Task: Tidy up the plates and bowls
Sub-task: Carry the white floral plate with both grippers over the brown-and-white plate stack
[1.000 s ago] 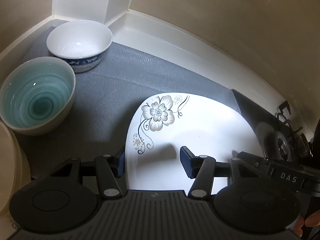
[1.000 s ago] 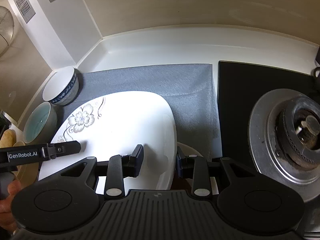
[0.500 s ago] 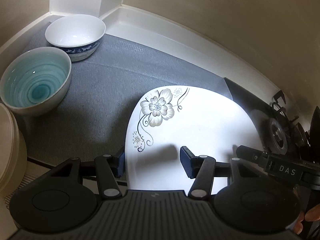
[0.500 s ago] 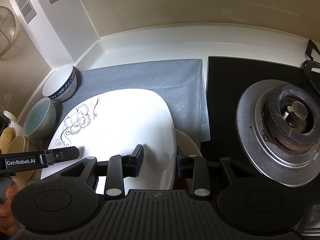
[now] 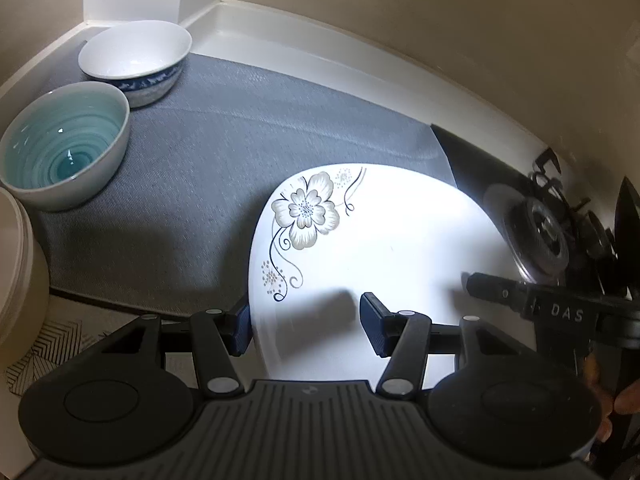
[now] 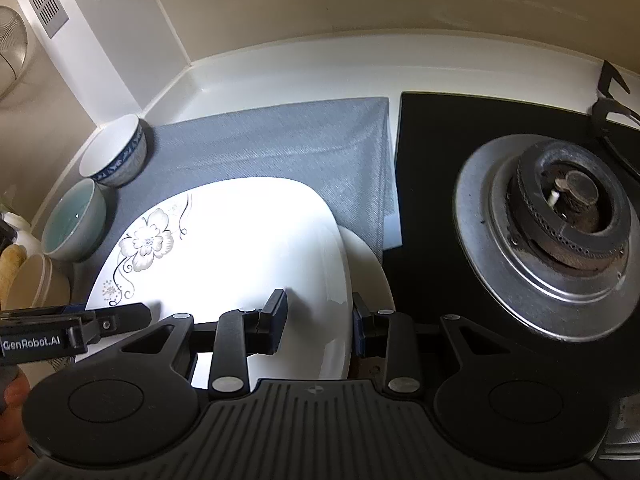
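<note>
A large white plate with a flower print point(image 5: 384, 240) point(image 6: 240, 248) is held between both grippers above the grey mat point(image 5: 208, 148) point(image 6: 280, 140). My left gripper point(image 5: 306, 328) straddles its left edge, with the jaws set wide around the rim. My right gripper point(image 6: 320, 322) straddles its right edge the same way. A second white dish point(image 6: 366, 256) shows under the plate's right edge. A teal bowl point(image 5: 60, 148) point(image 6: 74, 220) and a white bowl with a blue band point(image 5: 134, 60) point(image 6: 114, 156) stand at the mat's left end.
A black hob with a gas burner point(image 6: 552, 232) point(image 5: 536, 232) lies right of the mat. A cream container point(image 5: 16, 280) point(image 6: 36, 284) stands at the left. The wall and a white upstand point(image 6: 320, 60) close off the back.
Both grippers and the plate have drawn back and up from the mat. The bowls and the burner now sit farther off in both views. The jaws have not changed.
</note>
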`<act>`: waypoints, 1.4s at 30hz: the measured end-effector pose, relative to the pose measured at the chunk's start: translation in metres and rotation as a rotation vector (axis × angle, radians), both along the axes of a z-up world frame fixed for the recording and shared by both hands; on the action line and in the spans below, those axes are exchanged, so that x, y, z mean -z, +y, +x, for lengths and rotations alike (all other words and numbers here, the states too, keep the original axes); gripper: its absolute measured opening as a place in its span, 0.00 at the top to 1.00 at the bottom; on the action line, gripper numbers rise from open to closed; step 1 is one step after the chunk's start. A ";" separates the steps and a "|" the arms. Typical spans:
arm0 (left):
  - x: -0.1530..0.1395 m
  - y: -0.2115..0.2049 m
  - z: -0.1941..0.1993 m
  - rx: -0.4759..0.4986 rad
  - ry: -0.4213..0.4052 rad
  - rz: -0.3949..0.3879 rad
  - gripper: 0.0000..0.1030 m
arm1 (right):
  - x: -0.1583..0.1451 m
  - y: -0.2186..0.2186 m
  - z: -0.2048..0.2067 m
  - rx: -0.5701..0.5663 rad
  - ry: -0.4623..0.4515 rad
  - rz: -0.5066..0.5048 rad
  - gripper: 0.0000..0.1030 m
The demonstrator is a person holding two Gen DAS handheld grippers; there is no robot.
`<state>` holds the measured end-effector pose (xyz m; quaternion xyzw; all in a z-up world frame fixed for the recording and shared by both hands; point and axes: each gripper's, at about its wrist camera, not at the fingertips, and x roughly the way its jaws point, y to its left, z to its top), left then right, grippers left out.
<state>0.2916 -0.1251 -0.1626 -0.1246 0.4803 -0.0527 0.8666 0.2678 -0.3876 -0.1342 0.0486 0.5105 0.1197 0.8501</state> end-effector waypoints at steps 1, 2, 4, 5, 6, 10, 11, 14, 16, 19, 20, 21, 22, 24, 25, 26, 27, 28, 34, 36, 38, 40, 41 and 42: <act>0.002 -0.001 0.000 0.006 0.006 0.001 0.41 | 0.001 -0.001 -0.001 0.001 0.002 -0.005 0.66; 0.004 -0.001 0.000 0.010 0.013 0.000 0.41 | 0.001 -0.002 -0.002 0.003 0.003 -0.009 0.66; 0.008 -0.004 -0.002 0.021 0.017 0.003 0.41 | 0.002 -0.003 -0.003 0.005 0.005 -0.020 0.66; 0.009 -0.005 -0.003 0.024 0.014 0.007 0.41 | 0.003 -0.003 -0.004 0.005 0.005 -0.024 0.66; 0.010 -0.006 -0.003 0.027 0.010 0.013 0.41 | 0.003 -0.004 -0.004 0.005 0.002 -0.023 0.66; 0.012 -0.006 -0.005 0.029 0.008 0.019 0.41 | 0.003 -0.005 -0.005 0.000 0.000 -0.023 0.66; 0.010 -0.008 -0.007 0.032 0.006 0.023 0.41 | 0.003 -0.005 -0.005 0.000 0.001 -0.023 0.66; 0.007 -0.012 -0.014 0.036 0.001 0.034 0.41 | 0.003 -0.004 -0.006 -0.005 0.003 -0.024 0.65; 0.005 -0.013 -0.016 0.037 0.001 0.038 0.41 | 0.003 -0.003 -0.007 -0.014 -0.002 -0.031 0.65; 0.006 -0.013 -0.017 0.038 0.000 0.037 0.41 | 0.001 0.002 -0.009 -0.037 -0.018 -0.057 0.64; 0.006 -0.014 -0.018 0.038 0.000 0.037 0.41 | 0.001 0.004 -0.010 -0.043 -0.021 -0.066 0.63; 0.006 -0.014 -0.018 0.040 0.000 0.037 0.41 | 0.002 0.005 -0.010 -0.048 -0.024 -0.074 0.63; 0.006 -0.014 -0.019 0.041 0.000 0.037 0.41 | 0.001 0.006 -0.010 -0.051 -0.028 -0.082 0.63; 0.005 -0.014 -0.020 0.044 0.003 0.033 0.41 | 0.001 0.009 -0.010 -0.062 -0.040 -0.106 0.63; 0.005 -0.013 -0.020 0.044 0.004 0.031 0.41 | 0.001 0.011 -0.011 -0.067 -0.044 -0.119 0.63; 0.004 -0.013 -0.021 0.044 0.005 0.029 0.41 | 0.000 0.013 -0.011 -0.074 -0.049 -0.130 0.63; 0.004 -0.013 -0.022 0.043 0.004 0.029 0.41 | 0.000 0.013 -0.011 -0.079 -0.052 -0.138 0.63; 0.004 -0.012 -0.023 0.041 0.003 0.029 0.41 | 0.000 0.014 -0.011 -0.082 -0.052 -0.143 0.63; 0.003 -0.014 -0.024 0.050 0.003 0.037 0.41 | 0.001 0.014 -0.012 -0.077 -0.053 -0.141 0.63; 0.002 -0.016 -0.023 0.059 -0.001 0.045 0.40 | 0.001 0.015 -0.012 -0.072 -0.049 -0.141 0.63; 0.000 -0.019 -0.023 0.073 -0.012 0.052 0.40 | 0.001 0.013 -0.013 -0.060 -0.039 -0.141 0.63; -0.002 -0.021 -0.023 0.084 -0.020 0.058 0.40 | 0.002 0.009 -0.014 -0.047 -0.034 -0.136 0.64; -0.003 -0.022 -0.023 0.089 -0.023 0.061 0.40 | 0.001 0.008 -0.015 -0.044 -0.036 -0.134 0.64; -0.003 -0.023 -0.023 0.093 -0.026 0.060 0.40 | 0.000 0.007 -0.015 -0.045 -0.039 -0.137 0.64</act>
